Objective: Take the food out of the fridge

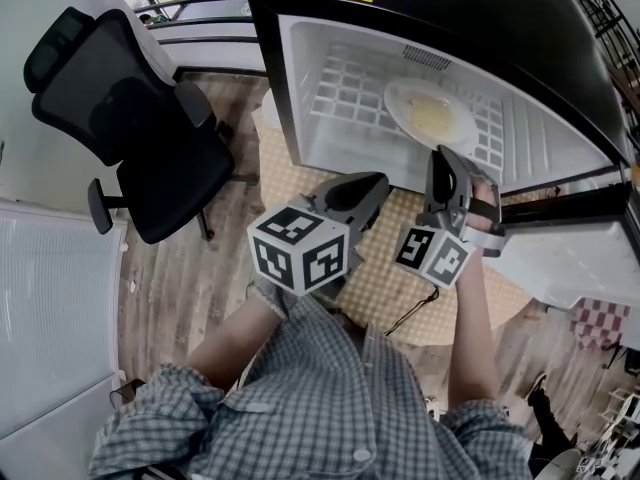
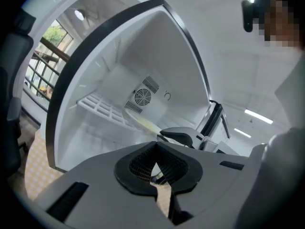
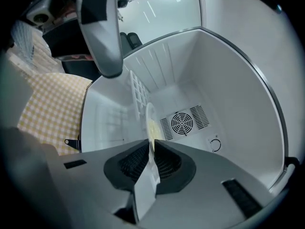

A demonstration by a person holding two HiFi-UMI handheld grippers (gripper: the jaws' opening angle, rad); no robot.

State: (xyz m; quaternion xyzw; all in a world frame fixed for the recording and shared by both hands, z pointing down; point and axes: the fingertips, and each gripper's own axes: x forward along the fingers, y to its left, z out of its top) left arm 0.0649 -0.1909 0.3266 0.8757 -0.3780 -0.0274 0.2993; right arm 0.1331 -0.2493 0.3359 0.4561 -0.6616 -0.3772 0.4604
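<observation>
Grasp step, as I judge it: food not yet out of the fridge (image 1: 300,88).

- Nearest, just outside the fridge opening and over the checked mat (image 1: 400,288): left gripper (image 1: 372,186). Jaws closed together, nothing between them. It looks idle.
- Beside it, at the fridge mouth with its tips reaching inside: right gripper (image 3: 150,144). Jaws are narrow, and the near rim of the plate (image 1: 430,113) runs between them. The pads look to press on it, so I read this as a pinch on the rim.
- The plate lies inside the fridge on the wire shelf (image 1: 345,93), about mid-depth. There is yellowish food (image 1: 432,120) in its middle.
- Farthest: the fridge back wall with a round fan vent (image 3: 181,123).

Next move, my guess: draw the plate straight out through the fridge opening and keep it level so the food doesn't slide. A one-edge pinch on a wide plate will want to droop. The left gripper, free in front of the fridge, could steady the far rim once the plate clears the shelf.
</observation>
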